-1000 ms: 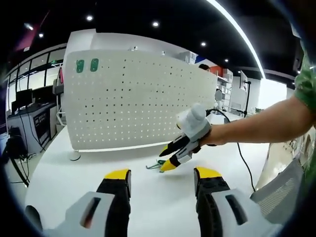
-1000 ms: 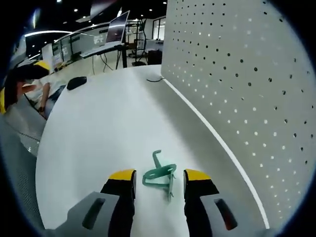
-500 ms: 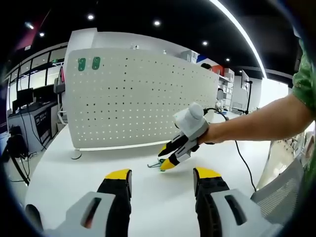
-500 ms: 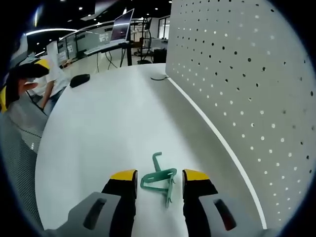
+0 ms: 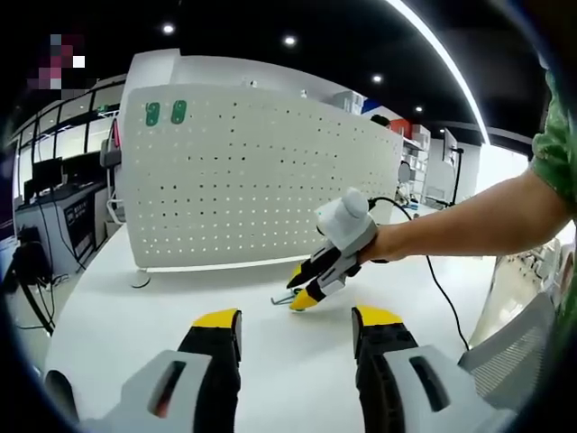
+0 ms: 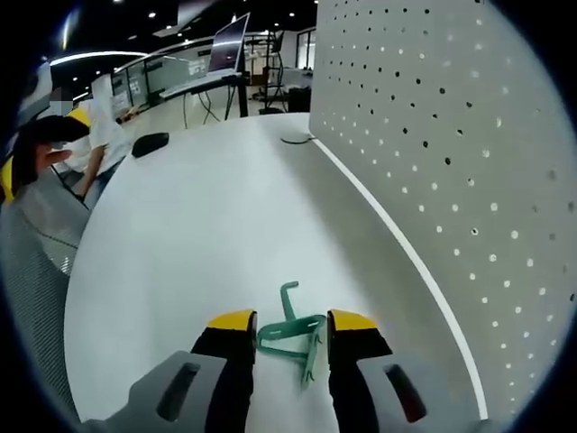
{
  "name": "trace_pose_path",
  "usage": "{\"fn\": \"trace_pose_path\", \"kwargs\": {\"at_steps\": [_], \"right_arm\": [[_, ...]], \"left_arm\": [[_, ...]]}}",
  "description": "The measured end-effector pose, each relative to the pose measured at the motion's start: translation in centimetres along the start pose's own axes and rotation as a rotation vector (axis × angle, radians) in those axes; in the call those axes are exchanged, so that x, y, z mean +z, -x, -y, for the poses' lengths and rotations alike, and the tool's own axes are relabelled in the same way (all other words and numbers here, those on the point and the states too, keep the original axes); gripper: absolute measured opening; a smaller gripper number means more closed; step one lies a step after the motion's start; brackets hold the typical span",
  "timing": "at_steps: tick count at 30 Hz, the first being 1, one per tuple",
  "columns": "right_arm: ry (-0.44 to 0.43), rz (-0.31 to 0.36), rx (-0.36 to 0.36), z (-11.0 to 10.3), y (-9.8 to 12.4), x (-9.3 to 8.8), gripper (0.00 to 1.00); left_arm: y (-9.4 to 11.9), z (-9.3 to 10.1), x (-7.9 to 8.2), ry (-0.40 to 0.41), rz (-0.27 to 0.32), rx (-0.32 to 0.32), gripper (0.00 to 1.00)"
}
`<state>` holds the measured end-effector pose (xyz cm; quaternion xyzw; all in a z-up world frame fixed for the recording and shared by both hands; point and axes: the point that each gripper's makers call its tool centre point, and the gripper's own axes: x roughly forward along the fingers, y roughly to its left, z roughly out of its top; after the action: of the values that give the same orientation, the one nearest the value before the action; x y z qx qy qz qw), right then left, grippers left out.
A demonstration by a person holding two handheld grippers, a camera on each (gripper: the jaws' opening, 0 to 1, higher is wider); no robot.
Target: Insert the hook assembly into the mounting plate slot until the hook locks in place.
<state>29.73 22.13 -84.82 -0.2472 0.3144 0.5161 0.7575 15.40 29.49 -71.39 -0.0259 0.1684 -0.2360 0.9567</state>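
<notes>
Right gripper view: right tongs (image 6: 291,322) clamp the green hook (image 6: 290,332) on the white surface (image 6: 198,225); left tongs (image 5: 295,318) gape wide.

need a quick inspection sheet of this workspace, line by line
surface: white table, bare where it shows.
job's things: green hook between the right tongs, low over the table; white pegboard upright at the table's far side, two green pieces near its top corner.
clutter: dark object at the far table edge.
grippers: right tongs closed on the hook; left tongs open, holding nothing.
cables: black cable across the table.
surroundings: office desks, monitor, a seated person.
</notes>
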Motion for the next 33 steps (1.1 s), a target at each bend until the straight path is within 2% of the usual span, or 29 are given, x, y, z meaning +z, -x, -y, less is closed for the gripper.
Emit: {"fn": "trace_pose_path", "kwargs": {"at_steps": [11, 15, 17, 19, 21, 27, 33], "right_arm": [[-0.006, 0.005, 0.0, 0.1, 0.0, 0.1, 0.29], [-0.018, 0.02, -0.001, 0.0, 0.3, 0.4, 0.19], [-0.021, 0.016, 0.001, -0.1, 0.2, 0.3, 0.22], [-0.045, 0.008, 0.009, -0.4, 0.1, 0.2, 0.3], [-0.02, 0.019, 0.013, -0.6, 0.1, 0.5, 0.26], [-0.019, 0.032, 0.025, -1.2, 0.1, 1.4, 0.23], [-0.017, 0.025, 0.032, -1.4, -0.1, 1.4, 0.2]], "left_arm": [[0.0, -0.1, 0.0, 0.002, 0.001, 0.003, 0.5], [-0.1, -0.1, 0.1, 0.003, 0.002, 0.003, 0.5], [-0.1, -0.1, 0.0, 0.003, 0.002, 0.002, 0.5], [-0.1, -0.1, 0.1, 0.002, 0.003, 0.001, 0.5], [0.0, -0.1, 0.0, 0.003, 0.003, 0.003, 0.5], [0.0, -0.2, 0.0, 0.004, 0.003, 0.002, 0.5], [0.0, -0.2, 0.1, 0.005, 0.004, 0.003, 0.5]]}}
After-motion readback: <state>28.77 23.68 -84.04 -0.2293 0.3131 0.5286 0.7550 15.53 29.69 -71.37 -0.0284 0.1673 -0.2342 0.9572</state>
